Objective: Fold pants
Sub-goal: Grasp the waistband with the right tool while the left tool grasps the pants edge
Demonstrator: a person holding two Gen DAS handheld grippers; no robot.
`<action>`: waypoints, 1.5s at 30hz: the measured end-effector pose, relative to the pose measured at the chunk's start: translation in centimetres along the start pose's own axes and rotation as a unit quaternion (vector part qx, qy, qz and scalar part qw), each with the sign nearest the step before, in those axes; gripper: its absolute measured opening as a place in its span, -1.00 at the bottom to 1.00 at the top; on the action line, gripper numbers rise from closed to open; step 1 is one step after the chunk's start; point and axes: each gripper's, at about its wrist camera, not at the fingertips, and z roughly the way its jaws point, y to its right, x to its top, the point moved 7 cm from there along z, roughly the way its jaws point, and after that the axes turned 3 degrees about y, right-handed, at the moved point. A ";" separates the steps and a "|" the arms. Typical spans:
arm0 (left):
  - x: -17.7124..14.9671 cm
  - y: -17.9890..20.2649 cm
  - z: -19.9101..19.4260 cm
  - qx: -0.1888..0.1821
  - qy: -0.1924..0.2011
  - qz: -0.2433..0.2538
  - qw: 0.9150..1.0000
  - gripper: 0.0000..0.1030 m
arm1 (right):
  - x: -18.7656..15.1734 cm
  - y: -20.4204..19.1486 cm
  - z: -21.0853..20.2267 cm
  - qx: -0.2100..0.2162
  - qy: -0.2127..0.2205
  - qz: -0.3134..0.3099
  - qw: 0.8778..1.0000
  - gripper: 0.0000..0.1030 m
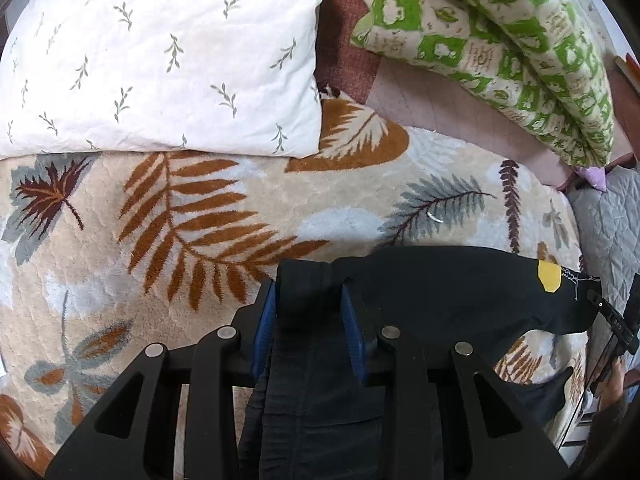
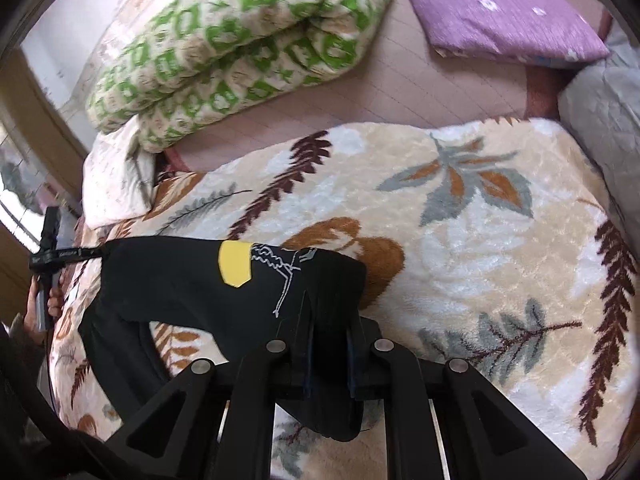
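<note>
The black pants (image 1: 448, 292) with a yellow patch (image 1: 549, 276) hang stretched between my two grippers above a leaf-patterned blanket (image 1: 160, 220). My left gripper (image 1: 310, 312) is shut on one end of the pants, bunched between its blue pads (image 1: 267, 320). In the right wrist view the pants (image 2: 192, 292) run left from my right gripper (image 2: 328, 332), which is shut on their other end. The yellow patch (image 2: 236, 262) and white line drawing face up. The other gripper (image 2: 50, 256) shows at the far left.
A white leaf-print pillow (image 1: 160, 56) lies beyond the blanket on the left. A folded green-and-cream quilt (image 2: 240, 48) lies behind on the pink mattress (image 2: 460, 92). A purple pillow (image 2: 500, 12) and a grey quilt (image 2: 604, 120) are at the right.
</note>
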 end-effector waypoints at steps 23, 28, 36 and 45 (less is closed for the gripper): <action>-0.3 1.5 -2.6 0.017 0.036 0.019 0.999 -0.42 | -2.6 -1.3 -1.8 -0.014 -0.024 -0.065 0.998 -0.78; -0.9 1.5 -4.0 0.001 0.054 0.000 0.999 -0.42 | -2.5 -2.7 -3.7 -0.020 -0.021 -0.094 0.995 -0.78; -3.4 1.3 -6.4 -0.020 0.074 -0.018 0.997 -0.42 | -4.8 -4.4 -5.7 -0.020 -0.021 -0.127 0.992 -0.78; -6.5 0.2 -7.3 -0.023 0.081 -0.042 0.996 -0.44 | -8.4 -6.0 -7.4 -0.022 -0.020 -0.163 0.986 -0.78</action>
